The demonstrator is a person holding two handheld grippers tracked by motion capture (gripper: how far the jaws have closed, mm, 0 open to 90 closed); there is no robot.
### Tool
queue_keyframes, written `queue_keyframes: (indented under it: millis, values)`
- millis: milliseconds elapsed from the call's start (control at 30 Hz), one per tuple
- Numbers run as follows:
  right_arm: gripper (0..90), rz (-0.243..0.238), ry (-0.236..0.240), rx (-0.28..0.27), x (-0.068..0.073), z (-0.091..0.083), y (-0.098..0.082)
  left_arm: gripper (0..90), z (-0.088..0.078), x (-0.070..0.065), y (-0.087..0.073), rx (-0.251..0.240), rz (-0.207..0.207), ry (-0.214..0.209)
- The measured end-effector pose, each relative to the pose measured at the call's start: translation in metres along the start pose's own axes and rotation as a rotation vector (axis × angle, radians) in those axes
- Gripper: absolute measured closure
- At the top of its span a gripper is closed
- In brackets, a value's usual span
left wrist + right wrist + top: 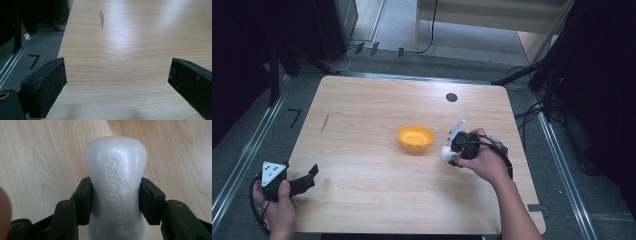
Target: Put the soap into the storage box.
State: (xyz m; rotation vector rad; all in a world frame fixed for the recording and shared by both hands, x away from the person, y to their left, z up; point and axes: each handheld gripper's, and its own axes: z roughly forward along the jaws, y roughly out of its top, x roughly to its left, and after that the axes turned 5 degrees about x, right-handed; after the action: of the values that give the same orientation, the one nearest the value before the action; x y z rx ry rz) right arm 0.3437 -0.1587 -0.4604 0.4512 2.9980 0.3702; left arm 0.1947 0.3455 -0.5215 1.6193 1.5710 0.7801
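White and waxy-looking, the soap bar (116,187) has "Safeguard" pressed into its face, and it sits clamped at its narrow waist between the jaws of the right gripper (116,202). Both black pads press flat on its sides, so the jaws are closed snug on it with the rounded top end sticking out past them. In the right gripper view there's only light wood grain behind the bar; whether it's touching the wood can't be told from there.

From the high view the soap bar (447,150) shows as a pale lump at the front of the right gripper (451,149), which the person's right hand (484,160) wraps around over the right half of the tabletop (362,125). Just to its left, near but apart, sits a little orange bowl (415,137) roughly mid-table, with what looks like a speckled or perforated inside.

Further back there's a small dark round spot (452,97) on the wood near the far edge.

Way over at the near left corner, well apart from all that, the left hand (277,205) holds the left gripper (304,180) with its grey three-cornered plate on top. In the left gripper view its jaws stand wide open with nothing between them, just bare wood and a small grey smudge (101,19) farther ahead.
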Motion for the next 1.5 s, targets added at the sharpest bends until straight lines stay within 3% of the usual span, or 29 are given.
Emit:
queue_keyframes:
  millis: [267, 467, 1500]
  values:
    - [51.4, -0.013, 0.007, 0.0, -0.004, 0.002, 0.008, 2.1, 0.0, 0.0, 0.0, -0.001, 0.002, -0.003]
    - [51.3, -0.05, -0.013, -0.005, -0.008, 0.001, 0.013, 2.1, 0.0, 0.0, 0.0, 0.0, 0.001, -0.004]
    - [51.3, -0.108, -0.027, -0.03, -0.023, -0.006, 0.057, 2.1, 0.0, 0.001, 0.0, 0.001, 0.001, -0.007]
